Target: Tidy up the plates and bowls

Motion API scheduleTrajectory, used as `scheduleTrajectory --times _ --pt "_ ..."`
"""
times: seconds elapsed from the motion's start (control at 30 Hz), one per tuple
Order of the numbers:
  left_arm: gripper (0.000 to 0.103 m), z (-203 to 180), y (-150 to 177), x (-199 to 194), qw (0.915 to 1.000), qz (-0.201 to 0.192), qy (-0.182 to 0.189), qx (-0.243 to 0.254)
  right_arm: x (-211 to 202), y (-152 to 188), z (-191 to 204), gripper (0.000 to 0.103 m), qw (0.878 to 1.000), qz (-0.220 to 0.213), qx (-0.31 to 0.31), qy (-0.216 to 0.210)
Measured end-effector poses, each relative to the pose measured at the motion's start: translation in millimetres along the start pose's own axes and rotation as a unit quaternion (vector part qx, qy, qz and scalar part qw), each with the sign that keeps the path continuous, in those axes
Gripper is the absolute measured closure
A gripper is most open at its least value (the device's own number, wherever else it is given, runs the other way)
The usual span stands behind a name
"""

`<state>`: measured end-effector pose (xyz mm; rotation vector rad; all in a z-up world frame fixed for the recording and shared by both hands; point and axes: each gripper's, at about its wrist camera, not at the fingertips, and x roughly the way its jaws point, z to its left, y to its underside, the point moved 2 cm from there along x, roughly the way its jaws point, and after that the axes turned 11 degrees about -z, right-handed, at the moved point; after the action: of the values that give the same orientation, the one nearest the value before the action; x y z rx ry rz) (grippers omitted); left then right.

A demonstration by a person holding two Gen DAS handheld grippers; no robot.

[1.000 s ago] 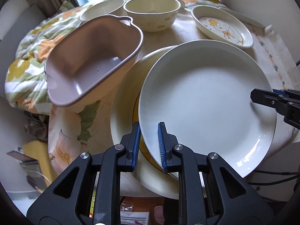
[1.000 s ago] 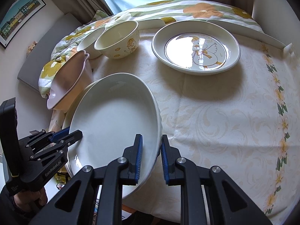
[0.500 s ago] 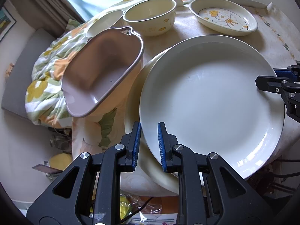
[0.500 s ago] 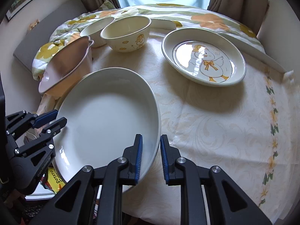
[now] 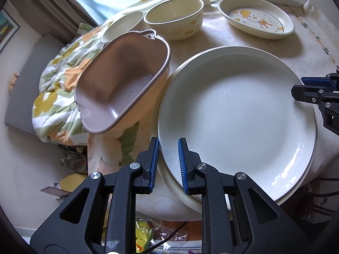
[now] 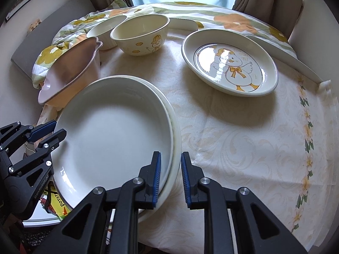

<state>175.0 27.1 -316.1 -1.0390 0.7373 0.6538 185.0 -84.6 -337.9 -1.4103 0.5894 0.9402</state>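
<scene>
Nearest the cameras, both grippers pinch opposite edges of the white plate (image 5: 237,122). The left gripper (image 5: 168,160) has its jaws nearly closed over the plate's near-left rim, and the right gripper (image 6: 170,173) is clamped the same way on the other side. A two-sided hold likely keeps so wide and shallow a plate level and stops it from sliding out of a single pinch.

The white plate sits directly over a cream plate (image 6: 177,146), whose rim peeks out underneath; whether the two touch cannot be told, but the alignment suggests stacking like with like.

Just beyond, at the left edge of the tabletop (image 6: 243,148), a pink handled dish (image 5: 125,80) leans tilted, half off the cloth, probably awaiting its turn.

Farther back stand a cream patterned bowl (image 6: 141,35) and a smaller white bowl (image 6: 106,29), touching side by side, with the duck plate (image 6: 229,62) well apart on the right.
</scene>
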Motion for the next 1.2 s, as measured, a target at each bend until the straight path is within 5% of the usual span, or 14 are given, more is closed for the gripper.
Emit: scheduleTrajectory --times 0.3,0.37,0.4,0.43,0.47,0.5,0.73,0.87,1.2 --pt "0.082 30 -41 -65 0.9939 -0.078 0.048 -0.062 -50 -25 -19 0.085 0.996 -0.051 0.064 -0.023" --pt "0.056 37 -58 -83 0.9892 -0.112 0.058 -0.075 -73 -34 -28 0.081 0.994 -0.084 0.073 -0.017" --pt "0.019 40 -67 -90 0.9869 -0.127 0.059 -0.079 -82 -36 -31 0.075 0.992 -0.097 0.075 -0.014" --pt "0.001 41 -76 -97 0.9841 -0.146 0.058 -0.082 -93 -40 -37 0.048 0.99 -0.114 0.077 -0.004" --pt "0.0 42 -85 -104 0.9802 -0.167 0.063 -0.084 -100 -43 -41 0.016 0.989 -0.125 0.078 0.002" --pt "0.0 40 -94 -108 0.977 -0.179 0.079 -0.084 -107 -46 -48 0.008 0.988 -0.135 0.08 0.006" --pt "0.0 17 -145 -93 0.9646 -0.151 0.17 -0.133 -136 -84 -105 0.006 0.985 -0.154 0.068 0.04" --pt "0.0 -4 -161 -70 0.9645 -0.124 0.176 -0.153 -127 -110 -137 0.006 0.989 -0.14 0.039 0.041" --pt "0.003 -54 -172 25 0.9564 -0.018 0.173 -0.234 -21 -136 -201 0.006 0.996 -0.048 0.006 -0.069"
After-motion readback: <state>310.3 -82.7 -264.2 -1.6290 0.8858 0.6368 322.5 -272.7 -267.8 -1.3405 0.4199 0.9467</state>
